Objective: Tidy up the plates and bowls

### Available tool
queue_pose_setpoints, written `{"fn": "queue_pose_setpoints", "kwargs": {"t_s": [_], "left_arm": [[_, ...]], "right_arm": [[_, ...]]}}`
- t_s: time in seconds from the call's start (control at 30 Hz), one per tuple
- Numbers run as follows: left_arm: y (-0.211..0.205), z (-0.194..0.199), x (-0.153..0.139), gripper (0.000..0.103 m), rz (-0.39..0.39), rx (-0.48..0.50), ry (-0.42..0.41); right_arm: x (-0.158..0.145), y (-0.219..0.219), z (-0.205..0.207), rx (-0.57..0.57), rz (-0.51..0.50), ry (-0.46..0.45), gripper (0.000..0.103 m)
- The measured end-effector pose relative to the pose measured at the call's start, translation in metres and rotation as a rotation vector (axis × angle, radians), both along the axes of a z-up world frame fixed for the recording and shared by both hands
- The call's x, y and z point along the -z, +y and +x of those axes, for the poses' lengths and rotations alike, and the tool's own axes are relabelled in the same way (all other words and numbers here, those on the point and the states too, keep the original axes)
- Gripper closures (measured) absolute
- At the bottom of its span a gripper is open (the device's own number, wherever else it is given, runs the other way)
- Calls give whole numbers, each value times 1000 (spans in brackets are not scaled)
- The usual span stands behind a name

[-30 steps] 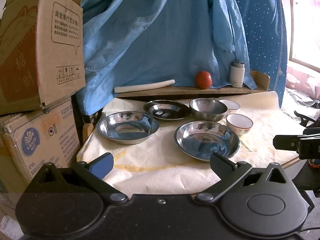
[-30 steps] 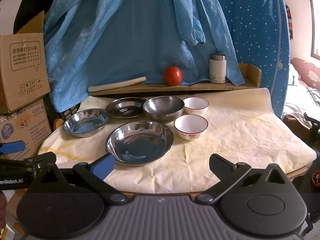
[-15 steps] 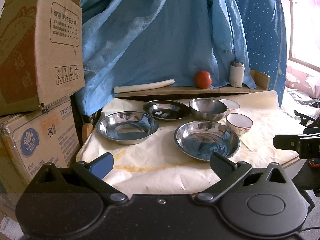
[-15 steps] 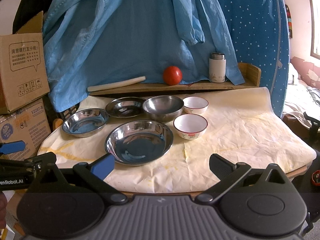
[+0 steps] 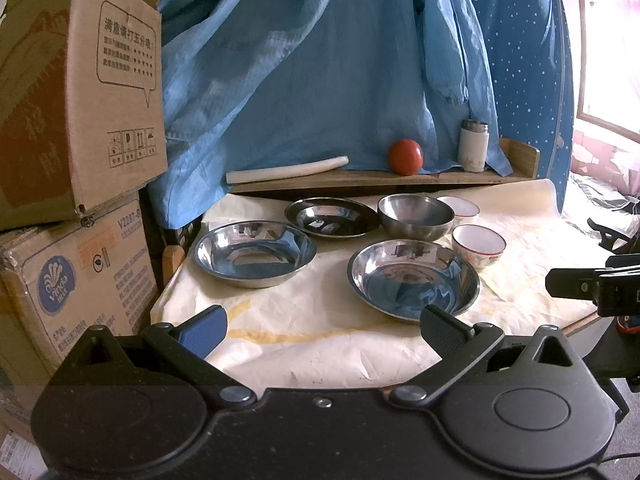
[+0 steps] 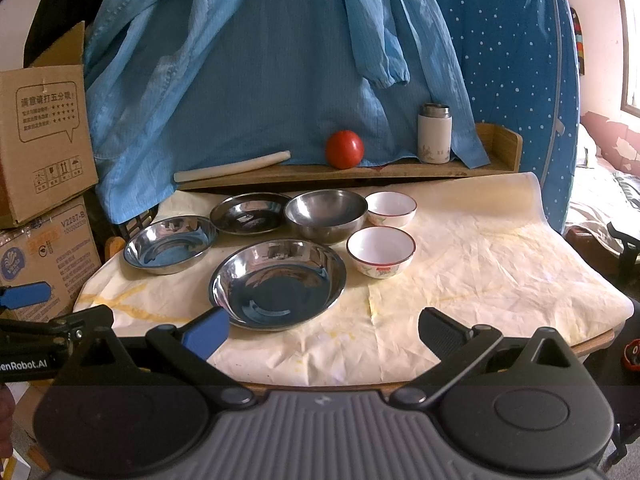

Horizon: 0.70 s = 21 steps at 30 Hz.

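— Right, positions?

— My left gripper [image 5: 322,326] and my right gripper [image 6: 322,328] both hang at the near edge of the table [image 6: 500,248], jaws spread wide, nothing between them. Neither touches any dish.

— Dishes?

— All on the cream sheet. Large steel plate [image 6: 278,282] nearest me. Second steel plate [image 6: 170,244] to its left, apart from it. Behind them, a darker steel plate [image 6: 250,213], then a deep steel bowl [image 6: 326,214] just beside it. Two white bowls with red rims: one [image 6: 380,250] just right of the large plate, the other [image 6: 391,208] behind it, beside the steel bowl.

— Background?

— Wooden shelf [image 6: 400,170] at the back carrying a tomato [image 6: 344,149], a white flask [image 6: 434,134] and a pale rolled stick [image 6: 232,166]. Cardboard boxes [image 5: 76,128] stacked left. Blue cloth [image 6: 280,60] hanging behind.
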State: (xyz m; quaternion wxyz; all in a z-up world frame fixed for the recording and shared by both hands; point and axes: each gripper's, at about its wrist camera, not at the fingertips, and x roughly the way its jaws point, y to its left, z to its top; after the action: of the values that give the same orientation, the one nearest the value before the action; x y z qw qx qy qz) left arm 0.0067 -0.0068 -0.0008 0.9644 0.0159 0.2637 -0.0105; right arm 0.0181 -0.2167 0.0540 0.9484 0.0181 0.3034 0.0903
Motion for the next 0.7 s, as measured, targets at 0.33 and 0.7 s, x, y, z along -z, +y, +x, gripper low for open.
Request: {"fn": "queue_pose_setpoints", "kwargs": {"t_s": [0.33, 0.7], "left_arm": [[0, 0, 0, 1, 0, 0, 0], [7, 11, 6, 1, -13, -21, 31]], "right_arm": [[0, 0, 1, 0, 2, 3, 0], [5, -1, 7, -23, 6, 21, 0]]}}
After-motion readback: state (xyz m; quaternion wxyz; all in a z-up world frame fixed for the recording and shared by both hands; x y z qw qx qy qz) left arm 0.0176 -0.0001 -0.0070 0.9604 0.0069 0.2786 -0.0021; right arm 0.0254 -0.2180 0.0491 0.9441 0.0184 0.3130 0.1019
